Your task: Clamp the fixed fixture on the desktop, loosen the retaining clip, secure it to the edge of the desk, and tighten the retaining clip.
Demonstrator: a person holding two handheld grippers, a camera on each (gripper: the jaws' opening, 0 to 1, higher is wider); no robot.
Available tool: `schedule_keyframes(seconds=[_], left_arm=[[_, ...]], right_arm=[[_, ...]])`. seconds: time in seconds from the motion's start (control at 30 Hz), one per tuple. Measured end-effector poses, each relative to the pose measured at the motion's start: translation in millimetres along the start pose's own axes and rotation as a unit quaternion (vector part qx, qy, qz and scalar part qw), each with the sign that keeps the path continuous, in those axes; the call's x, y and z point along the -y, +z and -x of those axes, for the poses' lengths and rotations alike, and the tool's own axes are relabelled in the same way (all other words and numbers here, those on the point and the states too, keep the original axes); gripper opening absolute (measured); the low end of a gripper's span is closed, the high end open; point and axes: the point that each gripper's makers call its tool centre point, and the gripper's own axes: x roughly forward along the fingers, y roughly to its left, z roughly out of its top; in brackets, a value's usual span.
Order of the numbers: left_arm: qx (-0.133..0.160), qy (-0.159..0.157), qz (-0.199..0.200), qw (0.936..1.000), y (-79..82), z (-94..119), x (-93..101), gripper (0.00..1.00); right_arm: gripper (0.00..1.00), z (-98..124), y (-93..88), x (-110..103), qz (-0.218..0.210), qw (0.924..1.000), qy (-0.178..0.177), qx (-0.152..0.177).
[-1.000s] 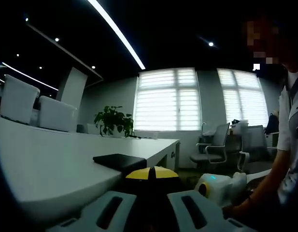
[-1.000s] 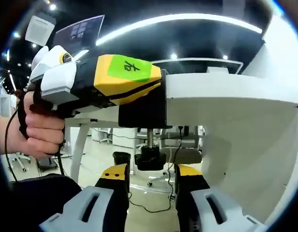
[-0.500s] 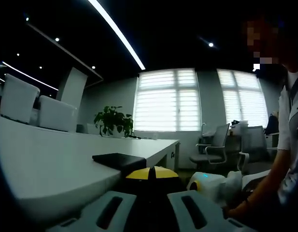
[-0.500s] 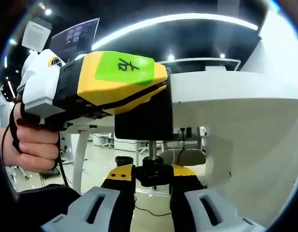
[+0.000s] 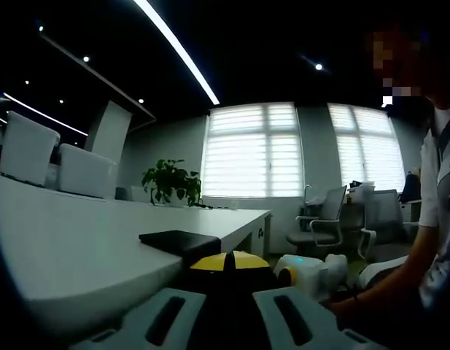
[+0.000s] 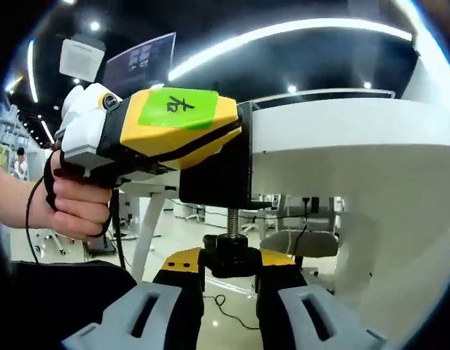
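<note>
Nearest in the right gripper view, the right gripper: 2 jaws closed on the black knob at the bottom of the screw, clenched there so the knob can be turned. Probably the tightening step, judging by the clamp sitting already over the desk edge, with the screw pointing up toward the underside. Whether the screw pad already touches the underside, hard to tell.

Just above, the left gripper, yellow with a green label, gripping the top of the clamp body and held in a hand. Held so, likely to keep the clamp from rotating or slipping off the edge while the knob is turned from below.

In the left gripper view, own jaws at the bottom with a yellow tip between them, closed on the dark clamp body. Just beyond, the flat black top plate resting on the desk surface near its edge. To the right and lower, the other gripper's white body under the desk level.

Farther away: a plant, an office chair, bright windows.
</note>
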Motion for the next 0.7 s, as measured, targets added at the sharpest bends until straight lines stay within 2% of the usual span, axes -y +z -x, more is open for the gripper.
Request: schedule_keyframes(seconds=[0.13, 0.23, 0.33, 0.37, 0.4, 0.47, 0.6, 0.7], left_arm=[[-0.001, 0.0, -0.002, 1.0, -0.3, 0, 0.3, 0.01], [0.0, 0.0, -0.001, 1.0, -0.4, 0, 0.4, 0.01], [-0.001, 0.001, -0.002, 1.0, -0.5, 0, 0.4, 0.01], [-0.001, 0.001, -0.002, 1.0, -0.5, 0, 0.5, 0.01], [-0.001, 0.001, -0.002, 1.0, -0.6, 0, 0.4, 0.01], [-0.001, 0.0, -0.002, 1.0, -0.7, 0, 0.8, 0.01], [-0.002, 0.0, -0.002, 1.0, -0.7, 0, -0.4, 0.01], [-0.005, 0.0, -0.003, 1.0, -1.4, 0, -1.3, 0.01]], right_arm=[[0.25, -2, -0.1, -2, 0.005, 0.9999, 0.013, 0.005], [0.25, -1, 0.0, -3, 0.003, 1.0, -0.001, 0.006], [0.26, 7, -3.7, 3, -0.005, 0.9983, -0.058, -0.005], [0.26, 8, -4.0, 3, -0.008, 0.9979, -0.064, -0.005], [0.27, 15, -5.8, 8, -0.025, 0.9947, -0.099, -0.007], [0.28, 22, -8.3, 3, -0.051, 0.9909, -0.124, -0.009], [0.29, 23, -8.2, -2, -0.024, 0.9888, -0.146, -0.018], [0.31, 18, -4.8, 1, -0.027, 0.9868, -0.159, -0.017]])
